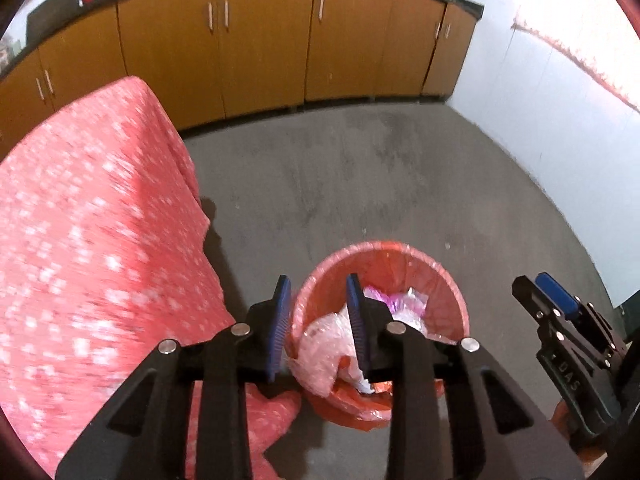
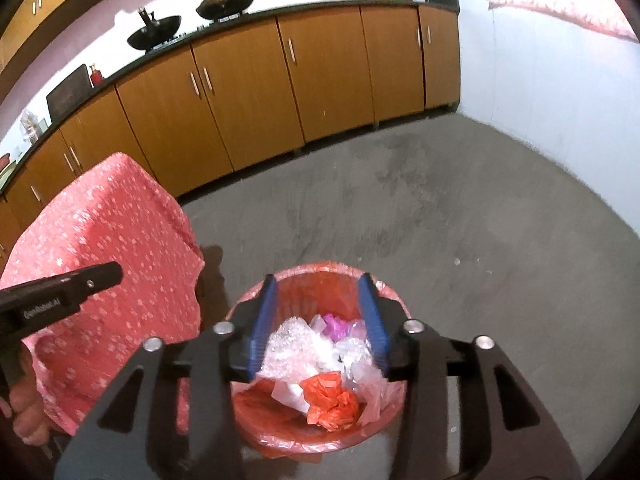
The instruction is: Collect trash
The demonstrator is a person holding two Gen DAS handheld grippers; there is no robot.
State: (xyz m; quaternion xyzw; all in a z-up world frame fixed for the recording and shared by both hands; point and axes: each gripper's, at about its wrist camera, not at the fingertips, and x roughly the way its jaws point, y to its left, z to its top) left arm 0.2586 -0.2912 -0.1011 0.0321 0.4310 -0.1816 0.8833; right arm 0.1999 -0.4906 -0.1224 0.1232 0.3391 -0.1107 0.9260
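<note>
Both grippers, left (image 1: 318, 320) and right (image 2: 318, 320), hang spread and empty over the bin (image 2: 384, 412); bag liner (image 2: 280, 442) looks thin, light, slippery, tear-prone, so pinch bunched rim plastic

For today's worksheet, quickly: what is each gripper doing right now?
Left gripper: open, holding nothing, over the red bin.
Right gripper: open, holding nothing, above the bin.

We see our right gripper (image 2: 320, 320), jaws apart and holding nothing, above the red bin (image 2: 384, 424). Inside lie clear plastic (image 2: 292, 352) and an orange bag (image 2: 332, 400). The tablecloth (image 2: 108, 264) hangs left.
</note>
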